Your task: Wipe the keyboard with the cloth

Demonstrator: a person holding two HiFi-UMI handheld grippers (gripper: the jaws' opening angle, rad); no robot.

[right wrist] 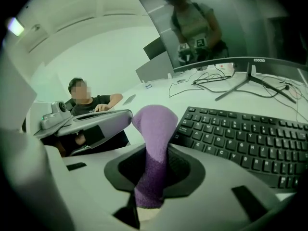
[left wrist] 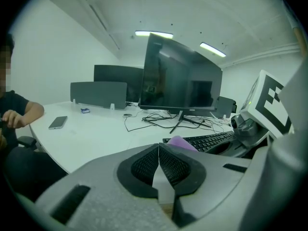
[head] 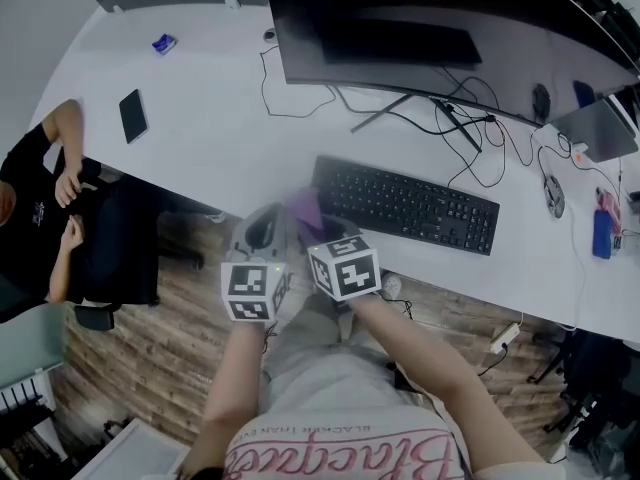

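A black keyboard point(head: 405, 204) lies on the white desk point(head: 215, 143) in front of the monitor. My right gripper point(right wrist: 153, 170) is shut on a purple cloth point(right wrist: 153, 146), which sticks up between its jaws just left of the keyboard point(right wrist: 245, 141). In the head view the cloth point(head: 305, 211) shows at the keyboard's left end, near the desk's front edge. My left gripper point(left wrist: 158, 165) is shut with nothing between its pads. It sits beside the right one, left of the cloth point(left wrist: 182, 142) and keyboard point(left wrist: 208, 139).
A large dark monitor point(head: 420, 38) on a stand rises behind the keyboard, with cables point(head: 300, 93) trailing around it. A phone point(head: 133, 115) and a small blue object point(head: 164, 43) lie at the desk's left. A person point(head: 45, 218) sits at the left. A mouse point(head: 553, 196) rests at the right.
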